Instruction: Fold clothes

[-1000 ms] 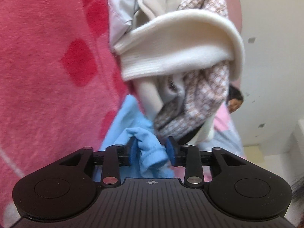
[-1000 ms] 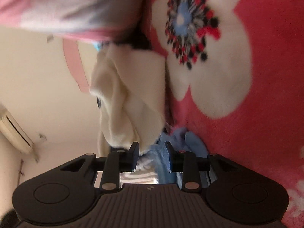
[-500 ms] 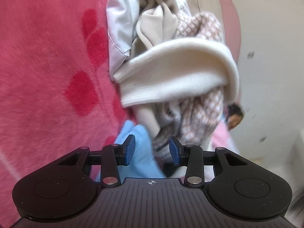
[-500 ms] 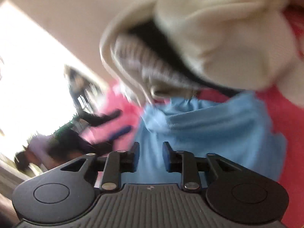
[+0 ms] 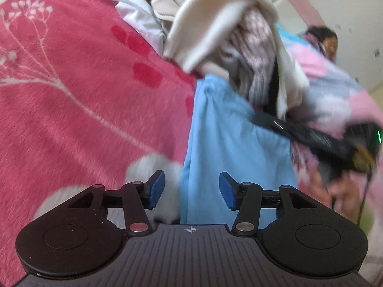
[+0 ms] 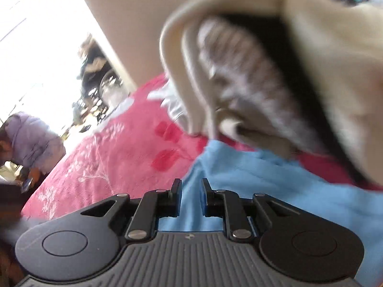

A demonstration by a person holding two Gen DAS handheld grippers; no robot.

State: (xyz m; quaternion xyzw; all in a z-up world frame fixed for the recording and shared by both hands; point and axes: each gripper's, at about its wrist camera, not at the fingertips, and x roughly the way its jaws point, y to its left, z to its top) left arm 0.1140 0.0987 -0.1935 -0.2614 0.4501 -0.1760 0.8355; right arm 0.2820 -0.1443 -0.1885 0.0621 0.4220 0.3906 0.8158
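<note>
Since a second ago our left gripper (image 5: 192, 190) has let go of the light blue garment (image 5: 229, 138); its jaws have just been opening and now stand apart with nothing pinched. The garment lies spread on the pink floral blanket (image 5: 71, 91), just below the heap of cream and patterned clothes (image 5: 222, 24). Our right gripper (image 6: 190, 197) has just been closing; its narrow gap hovers over the blue cloth (image 6: 263, 179), gripping nothing we can see.

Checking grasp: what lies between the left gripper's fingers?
Left wrist view: only the light blue cotton garment lying behind the open left gripper; nothing pinched.
</note>
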